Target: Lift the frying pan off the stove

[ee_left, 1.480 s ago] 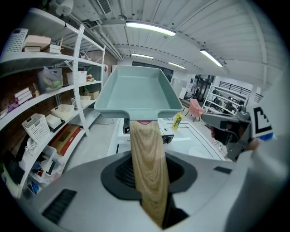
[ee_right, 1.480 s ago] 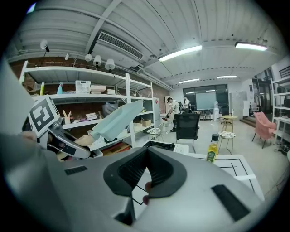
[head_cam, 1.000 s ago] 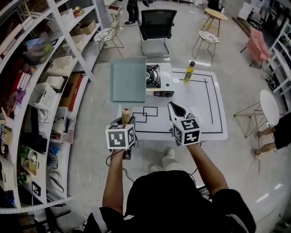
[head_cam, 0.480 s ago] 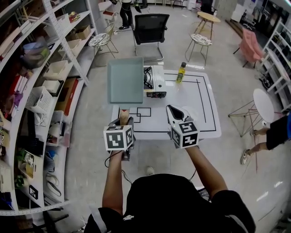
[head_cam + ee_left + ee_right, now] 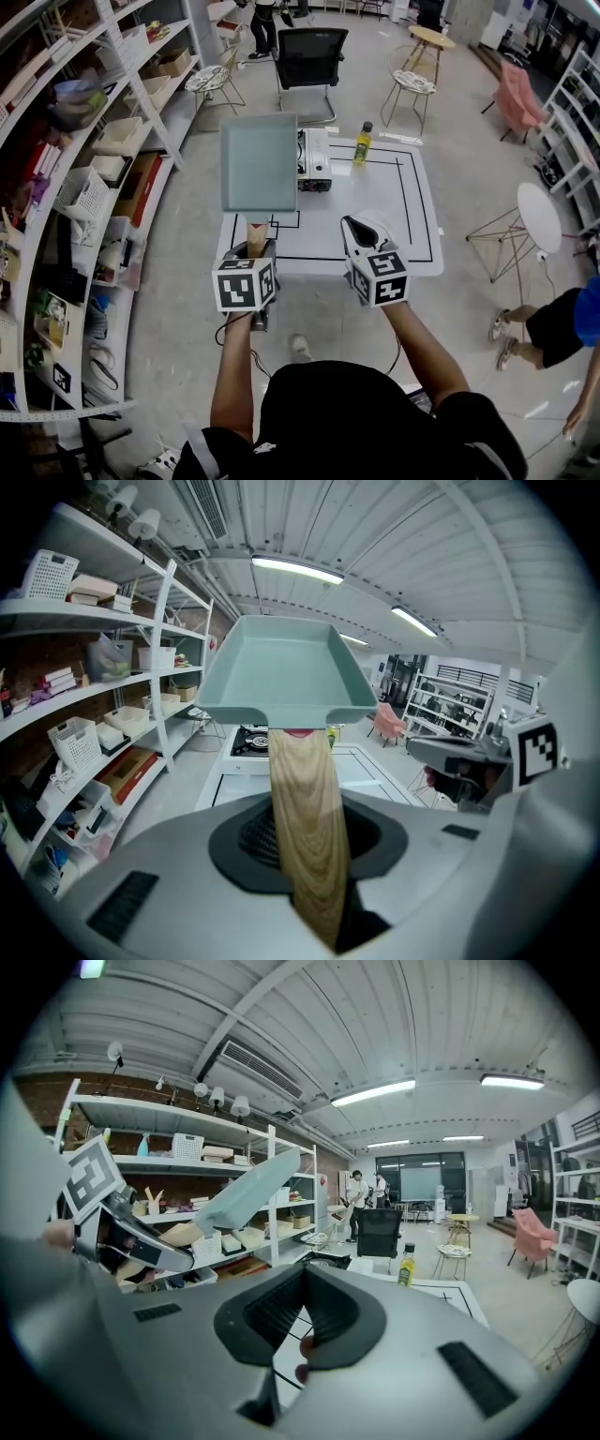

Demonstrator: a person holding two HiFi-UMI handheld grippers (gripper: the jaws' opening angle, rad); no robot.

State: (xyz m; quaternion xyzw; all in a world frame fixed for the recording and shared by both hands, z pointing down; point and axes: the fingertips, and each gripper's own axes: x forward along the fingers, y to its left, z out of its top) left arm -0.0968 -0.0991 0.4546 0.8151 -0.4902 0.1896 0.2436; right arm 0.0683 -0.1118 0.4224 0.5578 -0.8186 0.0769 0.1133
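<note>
Frying pan (image 5: 260, 162) hangs clear of the stove (image 5: 315, 159) on the desk (image 5: 398, 220), its wooden handle (image 5: 305, 827) clamped in the left hand-held gripper (image 5: 256, 246); the right hand-held gripper (image 5: 361, 228) is closed and empty. Lift looks done; next, keep it level.

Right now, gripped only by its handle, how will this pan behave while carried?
Probably front-heavy: the square frying pan sticks far beyond the left claw, so it may droop. It looks rigid. The smooth wooden handle could twist in the grip.

Square pale-green pan (image 5: 260, 161), wood handle (image 5: 258, 233), up in air, clear of white 1-burner stove (image 5: 314, 159) on table (image 5: 375, 202).
</note>
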